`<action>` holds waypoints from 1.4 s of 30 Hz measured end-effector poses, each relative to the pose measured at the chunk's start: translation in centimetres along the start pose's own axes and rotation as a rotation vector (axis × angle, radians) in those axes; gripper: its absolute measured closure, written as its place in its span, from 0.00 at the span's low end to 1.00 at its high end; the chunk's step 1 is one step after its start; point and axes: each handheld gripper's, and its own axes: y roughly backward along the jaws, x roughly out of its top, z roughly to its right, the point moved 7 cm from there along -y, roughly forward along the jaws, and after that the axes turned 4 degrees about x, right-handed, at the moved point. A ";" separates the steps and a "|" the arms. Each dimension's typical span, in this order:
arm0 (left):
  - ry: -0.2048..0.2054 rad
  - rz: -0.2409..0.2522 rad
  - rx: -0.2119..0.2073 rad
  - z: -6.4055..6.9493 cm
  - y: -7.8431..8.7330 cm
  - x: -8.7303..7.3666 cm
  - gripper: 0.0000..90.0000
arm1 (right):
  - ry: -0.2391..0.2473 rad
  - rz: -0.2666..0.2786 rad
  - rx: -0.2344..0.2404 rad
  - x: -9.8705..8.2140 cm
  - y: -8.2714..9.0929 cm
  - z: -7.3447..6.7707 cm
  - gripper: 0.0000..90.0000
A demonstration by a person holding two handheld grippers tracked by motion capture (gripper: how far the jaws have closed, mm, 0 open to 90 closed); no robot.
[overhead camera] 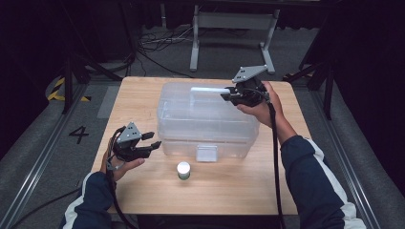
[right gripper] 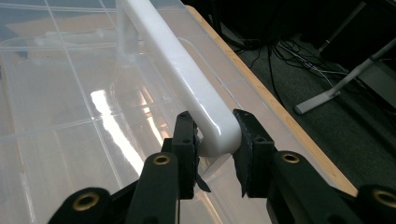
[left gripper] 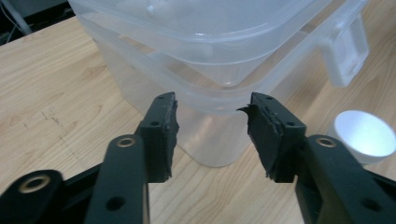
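A clear plastic storage box (overhead camera: 205, 119) with its lid on stands in the middle of the wooden table (overhead camera: 138, 95). Along the far side of the lid runs a white handle (right gripper: 187, 79). My right gripper (overhead camera: 225, 95) is shut on one end of that handle, and the right gripper view shows a pad pressing on either side of it. At the front left of the table my left gripper (overhead camera: 152, 139) stands open just short of the box's near left corner (left gripper: 210, 154), with nothing between its pads (left gripper: 163, 140). A small jar with a white cap (overhead camera: 183, 169) sits in front of the box.
A clear latch (overhead camera: 206, 152) hangs at the middle of the box's front wall. Bare wood lies left of the box and along the table's front edge. Cables and a grey stand (overhead camera: 234, 28) are on the floor beyond the table.
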 end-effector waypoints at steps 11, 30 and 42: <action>0.043 0.050 -0.008 0.4 -0.1 1.2 0.83 | -0.001 -0.009 0.000 0.1 0.0 0.1 0.80; 0.040 0.086 0.017 0.2 -0.6 1.9 1.00 | -0.006 -0.020 -0.006 0.5 0.0 0.6 0.80; 0.021 0.093 0.029 0.1 -0.7 2.5 1.00 | -0.024 -0.040 0.000 0.8 0.0 1.1 0.80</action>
